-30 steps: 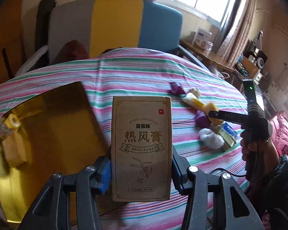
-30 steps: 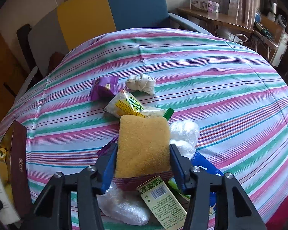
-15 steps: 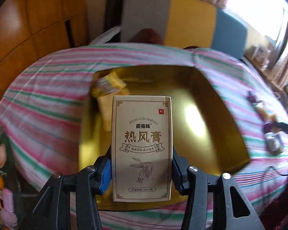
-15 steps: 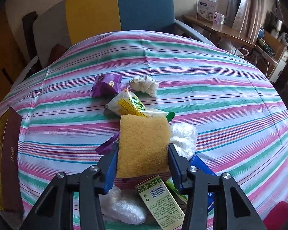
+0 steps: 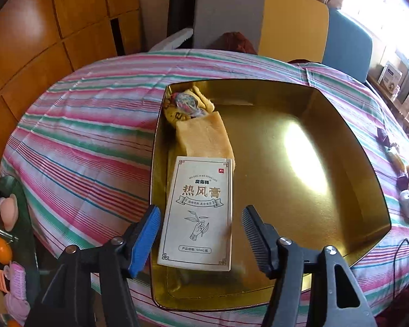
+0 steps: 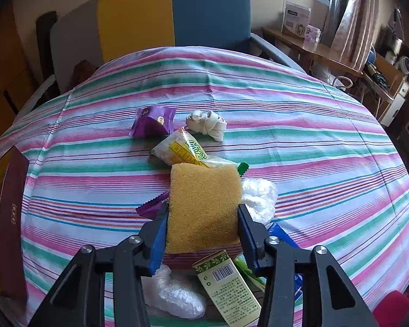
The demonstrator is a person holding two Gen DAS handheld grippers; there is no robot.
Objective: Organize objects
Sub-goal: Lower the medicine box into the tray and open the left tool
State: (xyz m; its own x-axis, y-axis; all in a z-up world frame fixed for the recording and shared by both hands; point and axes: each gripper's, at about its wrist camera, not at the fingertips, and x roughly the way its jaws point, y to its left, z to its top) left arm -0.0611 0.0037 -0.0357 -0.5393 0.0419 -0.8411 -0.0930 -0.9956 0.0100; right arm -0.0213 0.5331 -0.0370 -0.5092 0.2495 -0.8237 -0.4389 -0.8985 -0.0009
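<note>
The left gripper [image 5: 200, 234], jaws opening, releases the ointment box [image 5: 197, 214] into the gold tray [image 5: 340, 125], while the right gripper [image 6: 203, 227] pinches the yellow sponge [image 6: 204, 204], probably next for the tray.

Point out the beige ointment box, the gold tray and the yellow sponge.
beige ointment box [image 5: 197, 212], left wrist view, middle of its printed face.
gold tray [image 5: 300, 169], left wrist view, bare floor of the tray.
yellow sponge [image 6: 204, 204], right wrist view, middle of its top face.
</note>
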